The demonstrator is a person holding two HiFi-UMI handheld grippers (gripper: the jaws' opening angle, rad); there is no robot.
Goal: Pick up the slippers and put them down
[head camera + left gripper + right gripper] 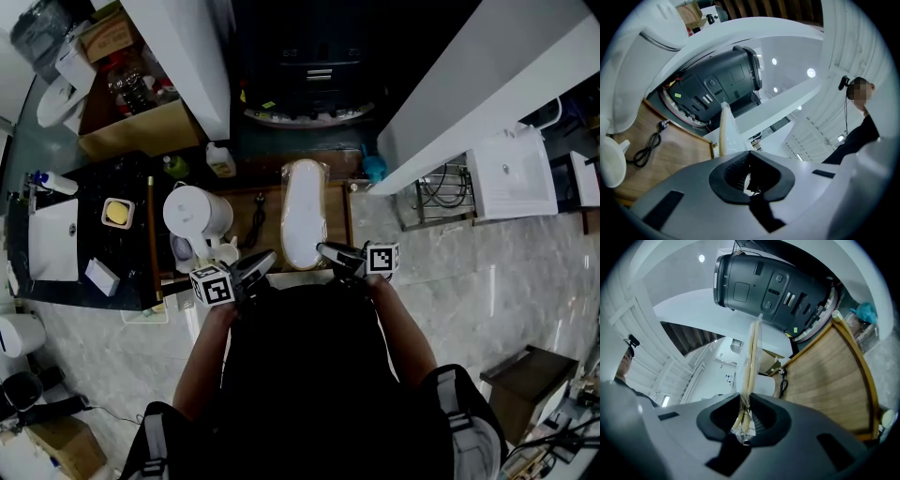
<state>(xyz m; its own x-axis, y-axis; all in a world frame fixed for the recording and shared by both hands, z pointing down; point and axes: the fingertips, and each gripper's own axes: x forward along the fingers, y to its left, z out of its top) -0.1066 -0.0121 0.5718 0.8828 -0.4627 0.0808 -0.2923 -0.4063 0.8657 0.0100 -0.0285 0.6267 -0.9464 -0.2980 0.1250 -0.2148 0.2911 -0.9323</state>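
Observation:
A pair of white slippers (302, 217), flat in a clear plastic wrap, is held out over the wooden tabletop (246, 208). My right gripper (330, 251) is shut on the near end of the pack; in the right gripper view the slippers (751, 357) stand edge-on out of the right gripper (744, 420), the wrap bunched between its pads. My left gripper (269, 260) is at the pack's near left corner. In the left gripper view the slippers (725, 131) show just beyond the left gripper (749, 180), which is shut with a sliver of white wrap pinched in it.
A white kettle (197, 214) and a black cable (258, 225) sit on the wooden top, left of the slippers. Beyond are a bottle (221, 161) and a dark round machine (309, 75). A black counter with a sink (53, 239) lies left, a wire rack (441, 192) right.

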